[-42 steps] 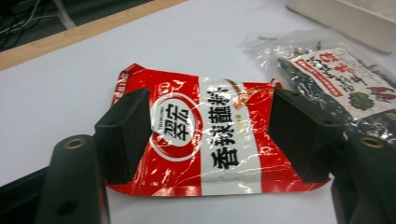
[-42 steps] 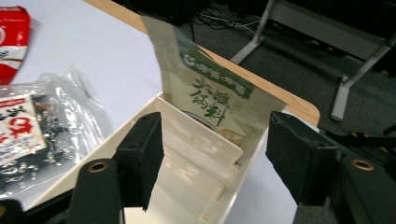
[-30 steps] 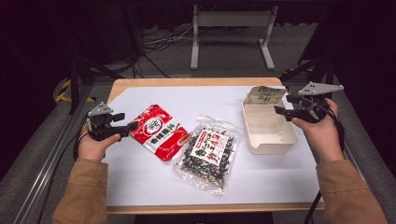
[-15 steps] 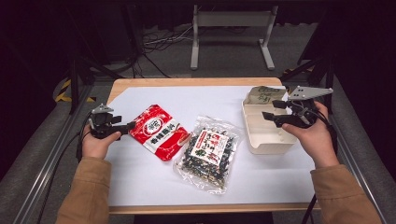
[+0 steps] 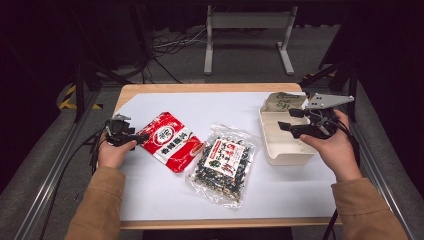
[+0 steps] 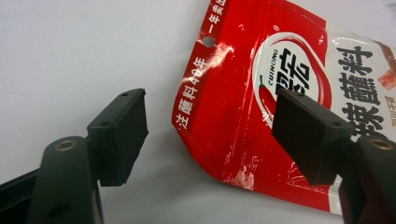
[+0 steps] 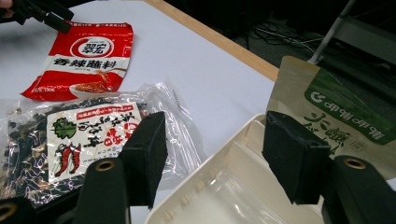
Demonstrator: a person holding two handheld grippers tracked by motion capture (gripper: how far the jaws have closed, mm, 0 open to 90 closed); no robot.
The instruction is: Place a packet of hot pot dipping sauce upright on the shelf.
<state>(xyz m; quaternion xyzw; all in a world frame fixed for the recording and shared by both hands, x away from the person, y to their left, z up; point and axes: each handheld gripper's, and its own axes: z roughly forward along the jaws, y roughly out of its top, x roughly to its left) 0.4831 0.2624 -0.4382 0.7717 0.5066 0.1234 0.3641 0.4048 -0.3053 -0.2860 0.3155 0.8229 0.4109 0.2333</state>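
My left gripper (image 6: 210, 135) has its jaws wide apart, low over the white table (image 5: 200, 107), and the near left corner of the red pouch (image 6: 280, 93) lies between them. The pads do not press on it; whether the right pad touches the foil, I cannot tell. My right gripper (image 7: 212, 154) is also wide open and holds nothing. Its jaws have just been closing a little, with only air between them, and it hovers over the cream tray (image 7: 224, 186) at the right side of the table.

The red pouch is glossy foil, flat, with a round hang hole and white print, and it is creased at the corner. Right of it, touching its edge, lies a clear crinkled bag (image 5: 222, 165) full of small dark pieces, with a white label. The tray is smooth plastic with dividers. A matte brown paper pouch (image 7: 336, 107) with a green patch leans at its far end.

The left gripper view gives the fine creases of the foil; the high view gives the whole layout and both hands.
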